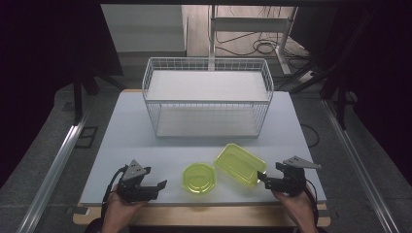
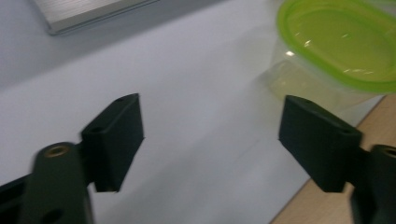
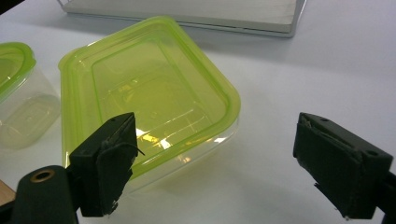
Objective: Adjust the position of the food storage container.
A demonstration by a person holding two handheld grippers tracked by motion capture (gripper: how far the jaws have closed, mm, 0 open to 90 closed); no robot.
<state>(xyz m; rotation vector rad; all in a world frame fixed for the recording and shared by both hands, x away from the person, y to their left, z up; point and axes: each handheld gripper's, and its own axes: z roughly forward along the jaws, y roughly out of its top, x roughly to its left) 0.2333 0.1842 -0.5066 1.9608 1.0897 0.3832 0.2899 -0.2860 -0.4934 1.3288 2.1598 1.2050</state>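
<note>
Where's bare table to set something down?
Free: the left strip between the wire basket and left gripper, and the table's right edge beside the basket. Crowded: front centre, round container and rectangular container near right gripper.

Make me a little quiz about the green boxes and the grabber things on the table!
1. True or false: the left gripper is holding the octagonal box.
2. Which box lies nearer the right gripper? A) the octagonal box B) the rectangular box
3. Fill in: behind both boxes stands a white wire ____.

Key:
1. False. Its jaws stand open with only table between them.
2. B. The rectangular box sits just ahead of the right gripper's open jaws.
3. Basket.
</note>
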